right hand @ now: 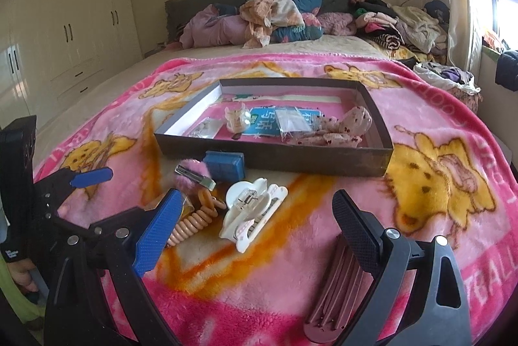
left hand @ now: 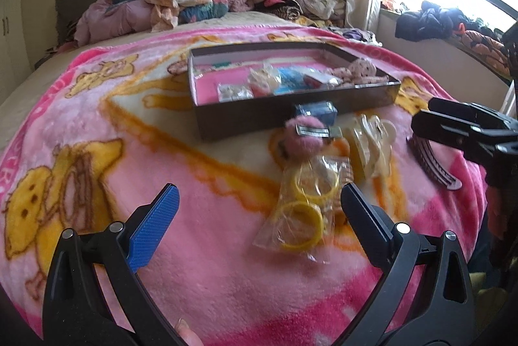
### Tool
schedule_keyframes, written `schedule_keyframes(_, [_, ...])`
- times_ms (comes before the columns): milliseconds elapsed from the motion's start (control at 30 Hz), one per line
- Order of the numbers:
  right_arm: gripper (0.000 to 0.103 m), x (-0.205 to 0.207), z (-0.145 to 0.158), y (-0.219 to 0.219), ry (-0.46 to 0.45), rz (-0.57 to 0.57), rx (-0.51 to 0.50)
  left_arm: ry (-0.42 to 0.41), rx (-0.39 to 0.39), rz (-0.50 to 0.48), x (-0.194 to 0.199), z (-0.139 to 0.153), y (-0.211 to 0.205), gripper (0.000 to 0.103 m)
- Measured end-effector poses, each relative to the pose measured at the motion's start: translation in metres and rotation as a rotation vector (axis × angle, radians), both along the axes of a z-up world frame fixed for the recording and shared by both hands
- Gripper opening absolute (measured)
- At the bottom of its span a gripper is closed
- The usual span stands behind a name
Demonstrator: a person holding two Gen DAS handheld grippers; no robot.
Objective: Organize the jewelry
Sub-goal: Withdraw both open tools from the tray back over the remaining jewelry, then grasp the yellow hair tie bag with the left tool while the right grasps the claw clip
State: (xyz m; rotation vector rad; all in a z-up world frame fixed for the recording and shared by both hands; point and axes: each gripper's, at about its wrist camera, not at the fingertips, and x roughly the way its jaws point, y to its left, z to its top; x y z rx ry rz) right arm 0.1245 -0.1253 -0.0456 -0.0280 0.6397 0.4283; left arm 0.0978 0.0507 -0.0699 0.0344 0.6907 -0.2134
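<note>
Right now both tools hang above the pink blanket (right hand: 323, 249) with nothing in them. The left gripper (left hand: 259, 203) is spread wide, and the clear bag of yellow bangles (left hand: 302, 210) lies just beside its right finger, mostly in the gap. The right gripper (right hand: 259, 216) is equally wide open, with the dusky-pink comb clip (right hand: 333, 287) lying under its right finger. Just beyond sit the white claw clip (right hand: 251, 211), a coiled peach hair tie (right hand: 194, 221), a fluffy pink pom clip (right hand: 194, 173) and a small blue box (right hand: 225, 164) touching the tray's near wall. Farther back, the dark shallow tray (right hand: 275, 160) already holds a few pieces. To me this looks like the picking stage: several pieces are not yet in the tray. Next, I'd guess, either tool drops onto its nearest piece and closes gently, since the bag is slippery.
</note>
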Motion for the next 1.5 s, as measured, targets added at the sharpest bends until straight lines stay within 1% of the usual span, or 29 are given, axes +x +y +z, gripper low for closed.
schedule_keyframes(200, [0.091,0.007,-0.010,0.004,0.034,0.006,-0.006,0.037,-0.009,-0.025,0.000,-0.012,-0.002,0.091])
schedule_keyframes(267, [0.091,0.010,-0.013,0.006,0.046,0.010,-0.006,0.049,-0.020,-0.031,0.002,-0.015,-0.001,0.082])
schedule_keyframes(400, [0.082,0.021,-0.022,0.012,0.081,0.010,-0.025,0.062,-0.037,-0.046,0.004,-0.019,-0.002,0.076])
schedule_keyframes(467, [0.079,0.028,-0.027,0.015,0.105,0.004,-0.031,0.062,-0.037,-0.058,0.006,-0.020,-0.005,0.072])
schedule_keyframes(567, [0.071,0.035,-0.034,0.020,0.130,0.003,-0.045,0.072,-0.046,-0.076,0.010,-0.021,-0.008,0.066])
schedule_keyframes(633, [0.064,0.039,-0.040,0.023,0.148,0.002,-0.049,0.078,-0.050,-0.084,0.011,-0.021,-0.010,0.064])
schedule_keyframes(667, [0.063,0.040,-0.042,0.024,0.156,0.001,-0.049,0.079,-0.050,-0.088,0.012,-0.021,-0.010,0.062])
schedule_keyframes(733, [0.053,0.044,-0.047,0.024,0.176,0.002,-0.045,0.083,-0.048,-0.095,0.014,-0.021,-0.012,0.060])
schedule_keyframes(767, [0.051,0.045,-0.048,0.024,0.181,0.005,-0.038,0.085,-0.048,-0.096,0.015,-0.021,-0.012,0.059])
schedule_keyframes(833, [0.045,0.044,-0.049,0.023,0.175,0.008,-0.033,0.088,-0.045,-0.101,0.016,-0.021,-0.015,0.057])
schedule_keyframes(867, [0.044,0.043,-0.048,0.023,0.169,0.009,-0.034,0.089,-0.043,-0.103,0.016,-0.021,-0.015,0.055])
schedule_keyframes(900, [0.042,0.042,-0.048,0.022,0.166,0.008,-0.033,0.088,-0.039,-0.106,0.016,-0.021,-0.016,0.053])
schedule_keyframes(1067, [0.031,0.040,-0.045,0.012,0.151,-0.009,-0.020,0.093,-0.022,-0.121,0.018,-0.020,-0.024,0.038])
schedule_keyframes(1133, [0.027,0.038,-0.043,0.008,0.146,-0.017,-0.015,0.095,-0.016,-0.132,0.019,-0.020,-0.028,0.033])
schedule_keyframes(1267, [0.026,0.035,-0.042,0.000,0.143,-0.024,-0.007,0.099,-0.002,-0.136,0.019,-0.020,-0.031,0.031])
schedule_keyframes(1500, [0.025,0.029,-0.039,-0.006,0.142,-0.021,0.011,0.103,-0.015,-0.144,0.018,-0.020,-0.032,0.028])
